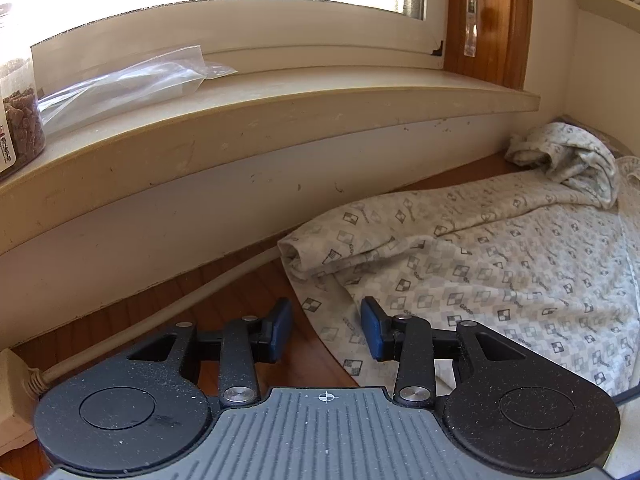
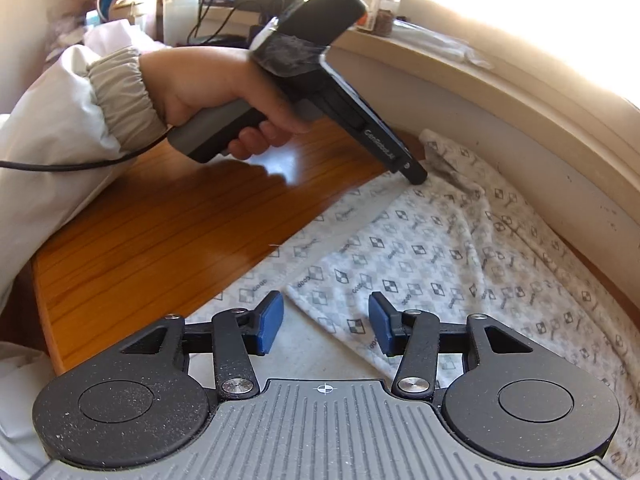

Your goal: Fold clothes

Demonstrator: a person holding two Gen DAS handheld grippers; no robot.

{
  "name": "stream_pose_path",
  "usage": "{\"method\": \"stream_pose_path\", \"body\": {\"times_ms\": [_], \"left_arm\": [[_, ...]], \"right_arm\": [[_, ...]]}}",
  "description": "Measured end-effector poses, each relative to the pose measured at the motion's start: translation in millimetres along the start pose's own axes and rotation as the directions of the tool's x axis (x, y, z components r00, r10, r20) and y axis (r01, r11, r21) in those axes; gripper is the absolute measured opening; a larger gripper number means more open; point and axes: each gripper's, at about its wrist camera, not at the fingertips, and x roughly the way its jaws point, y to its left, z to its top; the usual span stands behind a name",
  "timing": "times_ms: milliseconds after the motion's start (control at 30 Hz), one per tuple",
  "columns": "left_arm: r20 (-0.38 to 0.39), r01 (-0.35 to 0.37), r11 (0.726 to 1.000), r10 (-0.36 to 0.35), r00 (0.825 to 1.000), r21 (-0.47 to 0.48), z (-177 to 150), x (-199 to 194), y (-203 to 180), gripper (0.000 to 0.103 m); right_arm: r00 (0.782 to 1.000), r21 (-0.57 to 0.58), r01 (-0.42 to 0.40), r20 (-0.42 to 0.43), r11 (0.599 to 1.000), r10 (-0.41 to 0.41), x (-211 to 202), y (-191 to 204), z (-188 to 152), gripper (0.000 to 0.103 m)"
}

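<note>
A white garment with a grey checker print (image 1: 500, 264) lies spread on the wooden table (image 1: 256, 304), one sleeve bunched at its far end (image 1: 568, 160). My left gripper (image 1: 326, 330) is open, its blue pads either side of the garment's near left edge. In the right wrist view the same garment (image 2: 440, 248) lies along the wall. My right gripper (image 2: 326, 326) is open and empty just above a folded corner. The left gripper's body (image 2: 360, 120), held in a hand, has its tip down at the garment's far edge.
A window sill (image 1: 280, 120) runs behind the table with a clear plastic bag (image 1: 132, 80) and a jar of brown pieces (image 1: 18, 120). A white cable (image 1: 160, 320) lies along the wall. Bottles and cables (image 2: 180, 4) stand at the table's far end.
</note>
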Motion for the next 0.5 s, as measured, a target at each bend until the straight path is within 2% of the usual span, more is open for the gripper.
{"method": "stream_pose_path", "body": {"times_ms": [33, 100, 167, 367, 500], "left_arm": [[0.000, 0.000, 1.000, 0.000, 1.000, 0.000, 0, 0, 0, 0.042], [-0.001, 0.002, 1.000, -0.002, 1.000, -0.004, 0, 0, 0, 0.042], [-0.002, 0.001, 1.000, -0.001, 1.000, -0.010, 0, 0, 1, 0.042], [0.022, -0.013, 0.997, 0.014, 1.000, -0.072, 3, -5, 13, 0.042], [0.029, 0.003, 0.996, 0.000, 1.000, -0.092, 2, -7, 17, 0.042]], "right_arm": [[1.000, -0.003, -0.002, 0.004, 1.000, 0.002, 1, 1, 1, 0.028], [1.000, -0.014, -0.001, 0.013, 1.000, 0.002, 4, 3, 2, 0.013], [1.000, -0.026, -0.002, 0.025, 1.000, 0.002, 6, 5, 4, 0.003], [0.989, 0.020, -0.103, 0.110, 0.994, 0.100, -9, 10, 19, 0.001], [0.995, -0.055, -0.041, 0.085, 0.998, 0.046, -8, 22, 20, 0.001]]}}
